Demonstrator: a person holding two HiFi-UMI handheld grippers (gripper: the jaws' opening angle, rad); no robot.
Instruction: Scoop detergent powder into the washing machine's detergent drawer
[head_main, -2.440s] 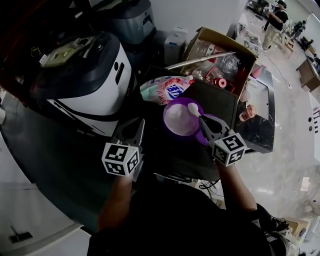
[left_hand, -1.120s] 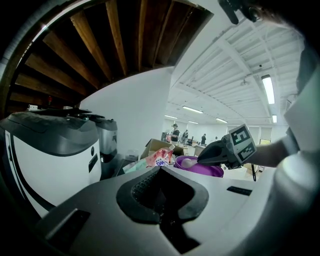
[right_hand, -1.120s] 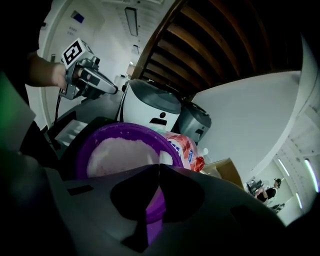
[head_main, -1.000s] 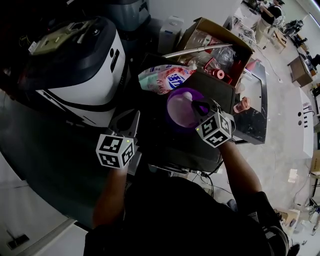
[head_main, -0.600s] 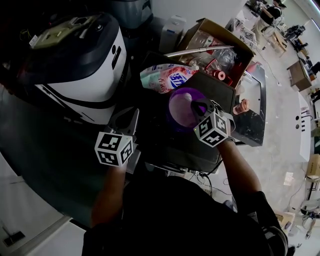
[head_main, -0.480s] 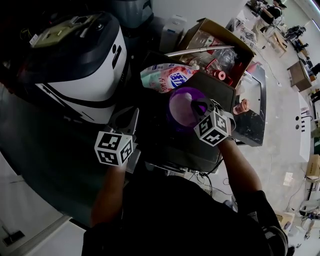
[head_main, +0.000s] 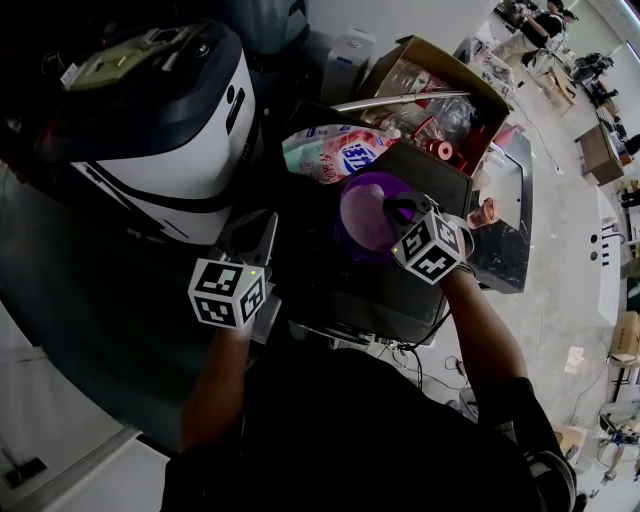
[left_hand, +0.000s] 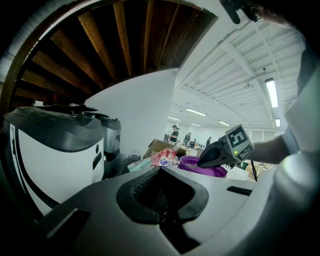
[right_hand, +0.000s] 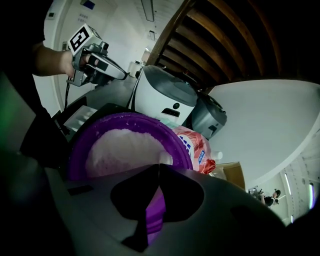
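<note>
Right gripper (head_main: 395, 210) is clenched on a white scoop (right_hand: 165, 158), dipped just ahead into powder (right_hand: 125, 150) in the purple bowl (right_hand: 85, 145). The load should be light and spill-prone, so keep it level, held by the handle. Left gripper (head_main: 262, 225) is closed, empty.

open lab hall, scattered workbenches (head_main: 610, 140)

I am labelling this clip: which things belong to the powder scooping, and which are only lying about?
Job: purple bowl, white powder in it, white scoop, right tongs shut on it.
Lying about: pink pouch, cardboard box, white-and-black appliance, left tongs, shut and empty.
</note>
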